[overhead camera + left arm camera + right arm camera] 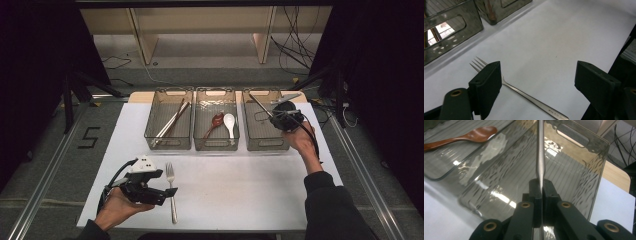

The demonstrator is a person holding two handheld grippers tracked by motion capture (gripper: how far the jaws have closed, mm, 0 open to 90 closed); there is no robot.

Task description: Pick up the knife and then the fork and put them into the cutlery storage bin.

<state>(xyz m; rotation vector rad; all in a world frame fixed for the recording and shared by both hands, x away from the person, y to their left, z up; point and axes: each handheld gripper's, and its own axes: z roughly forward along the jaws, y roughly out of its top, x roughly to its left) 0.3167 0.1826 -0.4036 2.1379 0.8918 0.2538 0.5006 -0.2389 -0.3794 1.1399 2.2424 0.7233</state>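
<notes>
You are standing in a lab-style recording space, not a home kitchen. The white rectangular tabletop [240,185] sits between black curtains [30,60] that close off both sides. Bare metal rails [45,175] run along the grey carpeted floor, where a number five is marked in black tape [89,137]. Loose black cables [295,40] trail under a plain light wooden bench [200,25] behind the table. Three smoky transparent plastic bins [216,145] stand in a neat row, laid out like a test setup.

Fork [171,186] lies before 3 bins [216,125], probably centred.
</notes>
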